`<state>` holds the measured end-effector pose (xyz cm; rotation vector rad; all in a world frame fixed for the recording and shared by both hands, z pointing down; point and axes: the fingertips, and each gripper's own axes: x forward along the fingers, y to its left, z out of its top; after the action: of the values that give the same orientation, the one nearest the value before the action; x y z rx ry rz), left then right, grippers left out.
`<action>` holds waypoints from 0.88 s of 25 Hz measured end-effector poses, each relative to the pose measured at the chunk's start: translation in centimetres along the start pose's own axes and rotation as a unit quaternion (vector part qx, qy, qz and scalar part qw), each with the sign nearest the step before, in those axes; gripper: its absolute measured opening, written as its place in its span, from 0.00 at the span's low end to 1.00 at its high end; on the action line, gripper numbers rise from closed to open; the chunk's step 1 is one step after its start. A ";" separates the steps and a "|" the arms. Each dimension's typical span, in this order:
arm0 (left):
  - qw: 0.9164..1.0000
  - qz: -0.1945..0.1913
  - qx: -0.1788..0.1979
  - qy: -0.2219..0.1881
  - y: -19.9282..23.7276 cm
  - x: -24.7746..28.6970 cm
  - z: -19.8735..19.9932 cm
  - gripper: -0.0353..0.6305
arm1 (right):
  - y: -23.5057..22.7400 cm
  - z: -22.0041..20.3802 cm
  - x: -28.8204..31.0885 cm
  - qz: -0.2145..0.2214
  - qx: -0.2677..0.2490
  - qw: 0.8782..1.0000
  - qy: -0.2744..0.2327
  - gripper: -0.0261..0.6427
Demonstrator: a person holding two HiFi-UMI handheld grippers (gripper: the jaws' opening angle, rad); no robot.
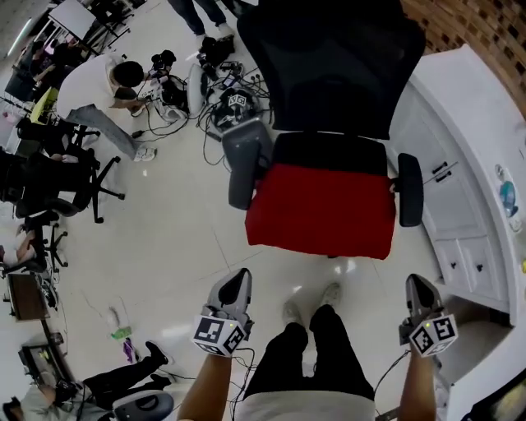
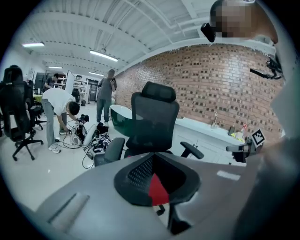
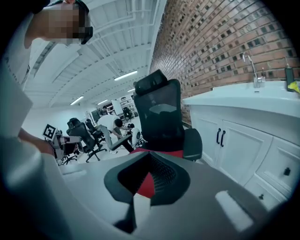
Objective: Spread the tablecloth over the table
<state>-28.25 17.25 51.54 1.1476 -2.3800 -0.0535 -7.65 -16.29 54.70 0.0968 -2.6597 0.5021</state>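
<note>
Room, far left: I see a row of black wheeled office chairs [image 1: 51, 177], and a person in a white shirt [image 1: 89, 86] bending over a tangle of black cables and gear [image 1: 222, 92] on the ground.
Floor: pale glossy floor [image 1: 164, 238] with faint tile seams, well lit.
Ceiling: white beams with strip lights [image 2: 101, 55], seen from the left gripper view.
Left gripper [image 1: 237, 281]: my grey two-jaw tool hangs low, its jaws brought together on nothing, pointing at the chair.
Chair: a black mesh-backed office chair [image 1: 329, 66] with padded grey armrests [image 1: 243, 158] faces me, near both grippers.
Tablecloth: the red fabric tablecloth [image 1: 320, 210] lies over the chair seat, draping its front edge, apart from both grippers.
Right gripper [image 1: 416, 284]: jaws likewise closed, empty, aimed at the chair's right side.
Counter: a white curved cabinet counter [image 1: 460, 164] with dark handles, just beside the chair's right arm.
Wall: red-brown brick wall [image 1: 485, 25] behind the counter.
</note>
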 end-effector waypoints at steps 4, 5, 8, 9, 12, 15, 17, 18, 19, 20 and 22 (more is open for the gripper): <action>0.999 0.032 -0.006 0.022 4.8 3.6 -5.2 0.06 | -3.2 -4.7 3.4 -0.009 0.006 1.000 0.028 0.05; 0.999 0.035 -0.010 0.022 6.0 4.6 -6.4 0.06 | -4.0 -5.8 4.2 -0.013 0.008 0.999 0.033 0.05; 0.998 0.041 -0.034 0.036 9.0 6.9 -10.5 0.07 | -6.2 -9.3 6.0 -0.022 0.009 0.999 0.049 0.05; 0.998 0.039 -0.035 0.046 9.7 7.6 -12.1 0.09 | -6.9 -10.6 6.5 -0.025 0.011 0.998 0.054 0.05; 0.996 0.036 -0.031 0.070 12.4 9.7 -16.8 0.10 | -8.3 -15.1 8.6 -0.033 0.020 0.997 0.067 0.05; 0.994 0.048 -0.044 0.083 15.3 11.4 -20.7 0.13 | -8.8 -18.6 11.1 -0.032 0.027 0.996 0.079 0.05; 0.993 0.054 -0.047 0.091 16.9 12.5 -22.8 0.13 | -8.7 -20.4 12.3 -0.032 0.035 0.995 0.085 0.05; 0.993 0.057 -0.048 0.093 17.6 13.0 -23.6 0.13 | -8.7 -21.1 12.9 -0.032 0.040 0.995 0.086 0.05; 0.993 0.057 -0.050 0.095 18.4 13.6 -24.4 0.13 | -8.7 -21.7 13.4 -0.033 0.045 0.995 0.087 0.05; 0.992 0.054 -0.051 0.098 19.0 14.1 -25.2 0.13 | -8.7 -22.3 13.9 -0.034 0.047 0.994 0.088 0.05; 0.992 0.035 -0.051 0.112 20.0 15.0 -26.8 0.24 | -8.5 -23.2 14.8 -0.031 0.047 0.994 0.093 0.05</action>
<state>-38.61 23.69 86.13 0.9677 -2.1913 -0.0213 -10.50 -15.68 83.34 0.1535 -2.4442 0.5865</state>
